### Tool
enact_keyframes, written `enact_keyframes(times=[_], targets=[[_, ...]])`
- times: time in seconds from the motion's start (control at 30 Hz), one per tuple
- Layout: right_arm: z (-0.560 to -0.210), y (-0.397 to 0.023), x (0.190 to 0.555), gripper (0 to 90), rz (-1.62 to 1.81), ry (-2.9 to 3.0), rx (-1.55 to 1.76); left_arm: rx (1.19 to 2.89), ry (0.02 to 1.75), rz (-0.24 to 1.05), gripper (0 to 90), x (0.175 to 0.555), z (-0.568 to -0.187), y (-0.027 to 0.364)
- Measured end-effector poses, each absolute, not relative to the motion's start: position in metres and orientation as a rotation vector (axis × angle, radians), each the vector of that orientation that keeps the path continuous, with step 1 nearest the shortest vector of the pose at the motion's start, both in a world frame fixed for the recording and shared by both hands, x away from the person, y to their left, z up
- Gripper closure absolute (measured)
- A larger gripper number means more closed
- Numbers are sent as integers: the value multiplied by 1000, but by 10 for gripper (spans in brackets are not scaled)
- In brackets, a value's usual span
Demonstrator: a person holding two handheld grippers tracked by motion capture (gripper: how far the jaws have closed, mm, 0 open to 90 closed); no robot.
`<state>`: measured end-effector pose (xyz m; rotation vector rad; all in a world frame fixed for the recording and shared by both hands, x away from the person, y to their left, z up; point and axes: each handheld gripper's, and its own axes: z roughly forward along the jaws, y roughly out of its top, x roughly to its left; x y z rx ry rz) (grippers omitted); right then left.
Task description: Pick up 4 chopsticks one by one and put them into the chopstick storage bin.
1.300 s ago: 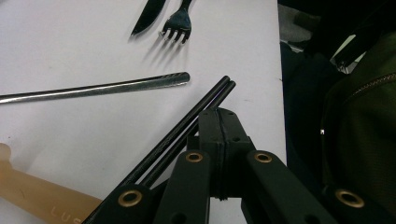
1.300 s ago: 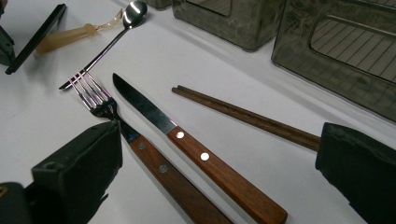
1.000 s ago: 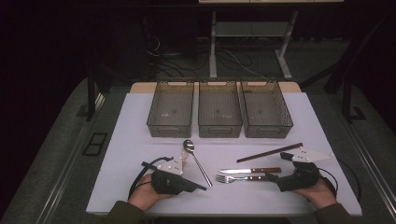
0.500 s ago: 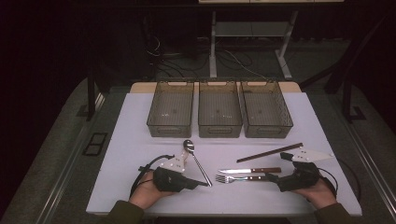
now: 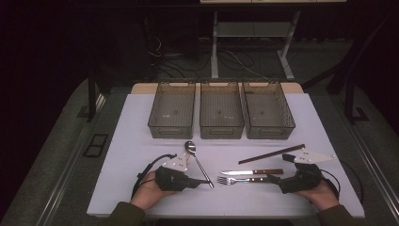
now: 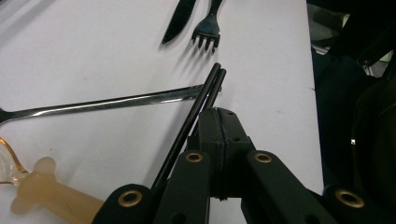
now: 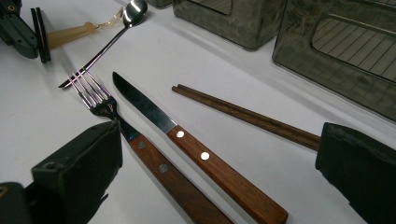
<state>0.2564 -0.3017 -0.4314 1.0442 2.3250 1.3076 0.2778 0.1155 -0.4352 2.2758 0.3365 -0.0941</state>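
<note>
Here spoon (image 6: 107, 102) handle tip touches clenched left fingers (image 6: 212, 88); right fingers (image 7: 74, 172) spread, straddling fork (image 7: 93, 100) handle.

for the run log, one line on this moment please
left gripper: shut, empty, by steel spoon | right gripper: open over wooden-handled fork and knife

The room is dim, and light falls from above on the white rectangular worktop (image 5: 141, 141) alone, leaving the surroundings nearly black. The high view is soft and grainy. In the gripper views the shiny steel spoon (image 7: 133, 9) glares, cutlery casts short soft shadows, and the near black fingers (image 7: 79, 172) blur.
</note>
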Motion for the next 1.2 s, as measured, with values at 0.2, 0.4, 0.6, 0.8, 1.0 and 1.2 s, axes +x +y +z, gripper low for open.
enact_keyframes(times=[0.2, 0.4, 0.6, 0.8, 1.0, 1.2], targets=[[-431, -302, 256, 8, 1307, 2326, 1044, 2283, 339, -80, 893, 281, -435, 115], [-431, -302, 256, 8, 1310, 2324, 1043, 2280, 346, -70, 893, 284, -435, 116], [-431, -302, 256, 8, 1310, 2323, 1044, 2277, 351, -62, 893, 287, -434, 116], [-431, -302, 256, 8, 1310, 2323, 1046, 2281, 359, -57, 893, 289, -435, 116], [-431, -302, 256, 8, 1310, 2324, 1045, 2279, 366, -53, 893, 291, -435, 117], [-431, -302, 256, 8, 1310, 2324, 1046, 2275, 376, -47, 893, 293, -435, 118]])
